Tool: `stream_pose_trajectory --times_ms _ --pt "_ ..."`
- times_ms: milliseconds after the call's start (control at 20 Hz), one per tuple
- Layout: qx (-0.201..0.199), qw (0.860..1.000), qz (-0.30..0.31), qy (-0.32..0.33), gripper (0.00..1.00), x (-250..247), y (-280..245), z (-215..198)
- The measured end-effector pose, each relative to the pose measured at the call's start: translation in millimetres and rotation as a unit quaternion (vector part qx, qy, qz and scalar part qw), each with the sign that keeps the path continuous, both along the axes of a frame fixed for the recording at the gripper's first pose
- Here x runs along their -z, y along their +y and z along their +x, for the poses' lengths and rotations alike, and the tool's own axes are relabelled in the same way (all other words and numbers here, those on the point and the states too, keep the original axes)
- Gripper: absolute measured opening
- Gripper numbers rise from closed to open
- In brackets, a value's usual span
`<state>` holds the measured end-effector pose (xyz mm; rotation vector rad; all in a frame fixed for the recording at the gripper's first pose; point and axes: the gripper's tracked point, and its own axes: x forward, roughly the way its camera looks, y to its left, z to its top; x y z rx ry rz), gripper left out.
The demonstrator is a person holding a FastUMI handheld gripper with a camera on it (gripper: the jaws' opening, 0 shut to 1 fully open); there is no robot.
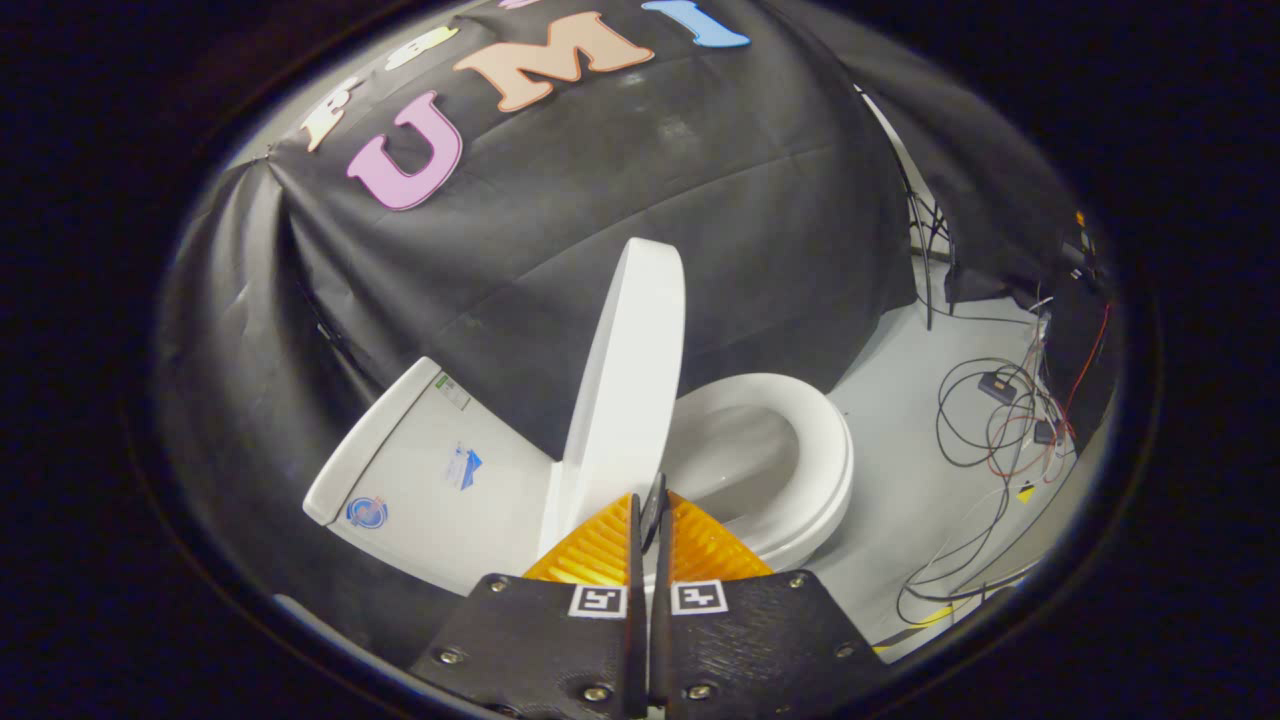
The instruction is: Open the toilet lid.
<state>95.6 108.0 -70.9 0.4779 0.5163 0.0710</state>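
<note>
The toilet lid (628, 380) stands raised, nearly upright, just ahead of the gripper (652, 515), at 12 o'clock from its fingers. Behind the lid, toward 9 o'clock, sits the tank (430, 470); the seat ring (810, 450) and bowl lie open toward 2 o'clock. The fingers are pressed together with nothing between them, apparently touching the lid's lower edge, though this is hard to confirm. The lid probably needs only a gentle push toward the tank until it rests, then a straight retreat clear of the cables (985, 420) on the floor (900, 500).

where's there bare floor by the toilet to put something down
Bare grey floor lies between the white toilet seat ring and the tangle of black and red cables. Nearer those cables it is crowded. The flat white tank top is also bare. The gripper has its jaws shut beside the raised white lid.
</note>
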Motion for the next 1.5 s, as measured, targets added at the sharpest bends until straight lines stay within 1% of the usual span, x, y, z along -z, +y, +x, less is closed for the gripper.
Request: stream_pose_trajectory --times_ms 400,750,1000,1300,1500 --pt "-0.016 0.999 -0.032 -0.021 0.02 -21.0 19.2 -2.3" --pt "-0.025 0.998 -0.046 -0.037 0.02 -36.3 36.7 -2.3" --pt "-0.028 0.997 -0.052 -0.049 0.02 -46.6 56.1 6.5" --pt "-0.039 0.994 -0.073 -0.068 0.02 -64.5 79.5 9.9" --pt "-0.044 0.994 -0.072 -0.075 0.02 -69.6 91.0 13.3"
